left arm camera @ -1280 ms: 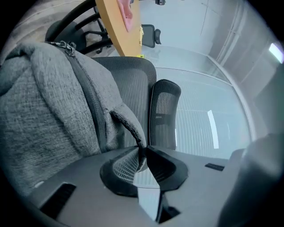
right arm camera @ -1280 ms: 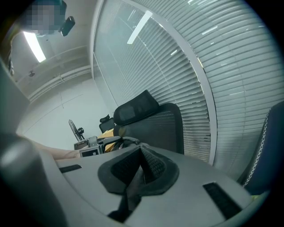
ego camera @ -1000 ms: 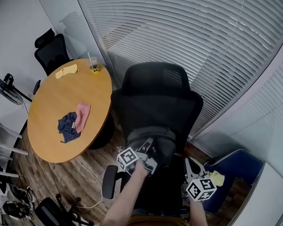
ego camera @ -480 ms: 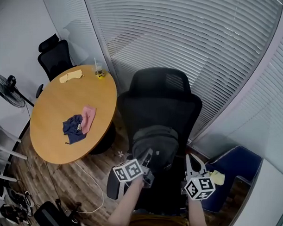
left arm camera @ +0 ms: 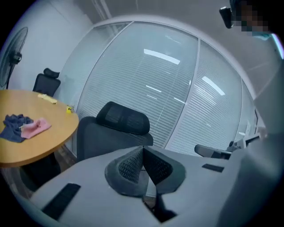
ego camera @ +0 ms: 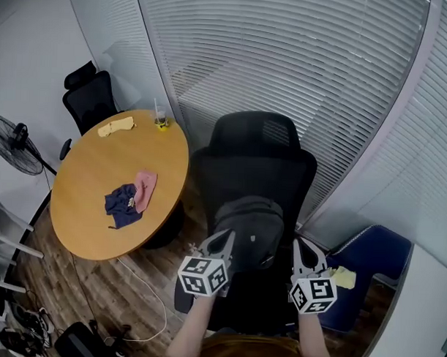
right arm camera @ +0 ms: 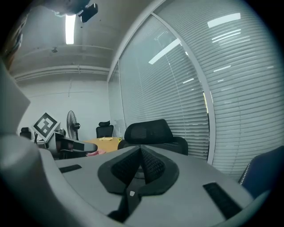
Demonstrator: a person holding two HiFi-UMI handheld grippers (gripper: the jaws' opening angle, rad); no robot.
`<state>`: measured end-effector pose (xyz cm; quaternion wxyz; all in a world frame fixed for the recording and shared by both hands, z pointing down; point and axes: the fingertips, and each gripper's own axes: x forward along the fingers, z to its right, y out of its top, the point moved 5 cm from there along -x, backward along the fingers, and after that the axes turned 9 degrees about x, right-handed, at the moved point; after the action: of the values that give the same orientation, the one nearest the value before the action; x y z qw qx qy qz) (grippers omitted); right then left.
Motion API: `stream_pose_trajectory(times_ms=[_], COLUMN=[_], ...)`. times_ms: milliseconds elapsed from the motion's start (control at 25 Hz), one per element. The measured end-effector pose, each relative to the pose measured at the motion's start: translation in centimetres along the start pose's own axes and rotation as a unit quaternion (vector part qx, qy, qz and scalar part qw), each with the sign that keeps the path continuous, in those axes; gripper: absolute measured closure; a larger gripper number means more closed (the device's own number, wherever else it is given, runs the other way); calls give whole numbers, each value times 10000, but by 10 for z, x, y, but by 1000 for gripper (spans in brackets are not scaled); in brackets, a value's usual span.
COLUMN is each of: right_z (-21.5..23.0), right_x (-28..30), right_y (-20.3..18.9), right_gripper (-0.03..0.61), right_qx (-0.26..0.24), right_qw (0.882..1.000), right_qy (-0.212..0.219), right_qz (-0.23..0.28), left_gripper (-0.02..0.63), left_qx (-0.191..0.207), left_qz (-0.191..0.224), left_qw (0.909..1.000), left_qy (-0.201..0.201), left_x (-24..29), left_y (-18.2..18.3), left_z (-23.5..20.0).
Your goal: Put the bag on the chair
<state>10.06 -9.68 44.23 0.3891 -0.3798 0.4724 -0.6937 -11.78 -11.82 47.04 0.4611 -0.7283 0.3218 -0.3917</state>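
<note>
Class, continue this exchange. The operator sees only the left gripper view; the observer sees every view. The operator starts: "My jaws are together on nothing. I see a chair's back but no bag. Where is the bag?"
Observer: In the head view the bag rests on the chair, leaning against its backrest.
Operator: What is the right gripper doing?
Observer: The right gripper view shows the right gripper with its jaws together and nothing between them.
Operator: Where is my gripper relative to the bag?
Observer: In the head view the left gripper points at the bag's lower left edge. Whether it touches the bag, I cannot tell.
</note>
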Motion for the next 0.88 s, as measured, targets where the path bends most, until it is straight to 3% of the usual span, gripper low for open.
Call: stream_pose_trajectory(times_ms=[280, 880], right_z=[-8, -14], right_x=[-12, -13], right_y=[5, 4], right_gripper=[568, 568], right_qx=[-331, -497], right_qw=[9994, 9988], right_qy=[-106, 10], right_qz=[34, 16], left_gripper=[591, 591], left_qx=[403, 569], left_qz=[502, 467], left_qw=[9979, 9973], left_qy=[-100, 28], left_x=[-21, -23], left_y=[11, 12], left_z=[13, 17])
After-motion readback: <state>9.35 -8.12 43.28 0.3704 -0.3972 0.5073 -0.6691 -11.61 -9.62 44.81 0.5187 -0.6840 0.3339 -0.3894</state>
